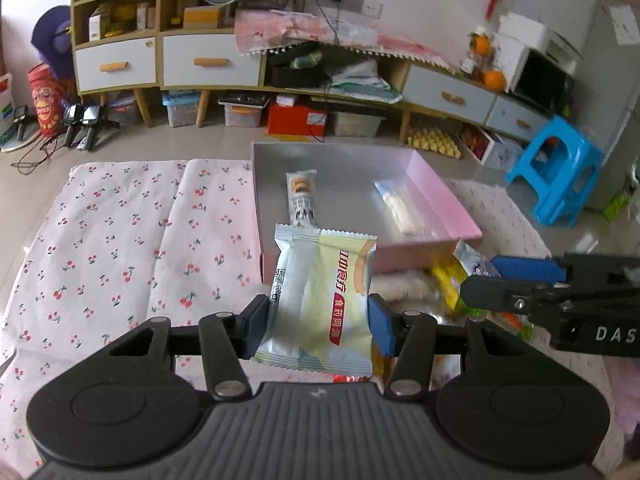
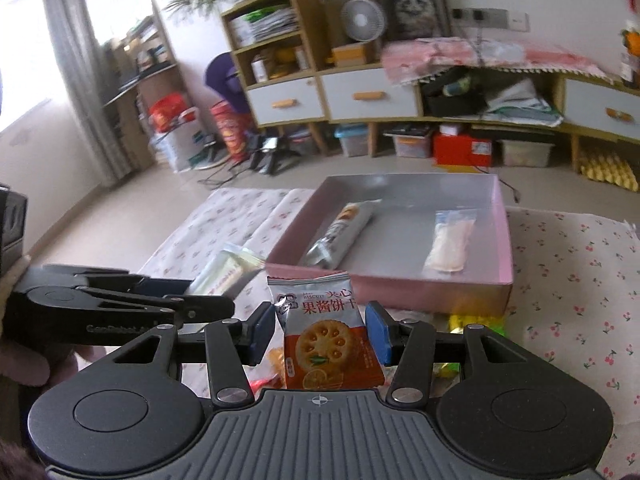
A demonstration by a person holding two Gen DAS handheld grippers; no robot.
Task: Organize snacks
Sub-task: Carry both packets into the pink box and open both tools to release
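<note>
Snacks: left gripper (image 1: pixel 318 322) pinches green packet (image 1: pixel 320 300); right gripper (image 2: pixel 320 332) pinches orange biscuit pack (image 2: pixel 326 336), label readable only in right view. Ahead of both, pink box (image 1: pixel 436 200) holds roll (image 1: pixel 302 198) and clear pouch (image 1: pixel 398 206).

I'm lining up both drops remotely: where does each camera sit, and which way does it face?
Left wrist: on the left gripper, facing the pink box; jaws hold a pale snack pack; right gripper alongside.
Right wrist: on the right gripper, facing the same box; jaws hold an orange biscuit pack.
Shared: box, cherry cloth, cabinets.
</note>
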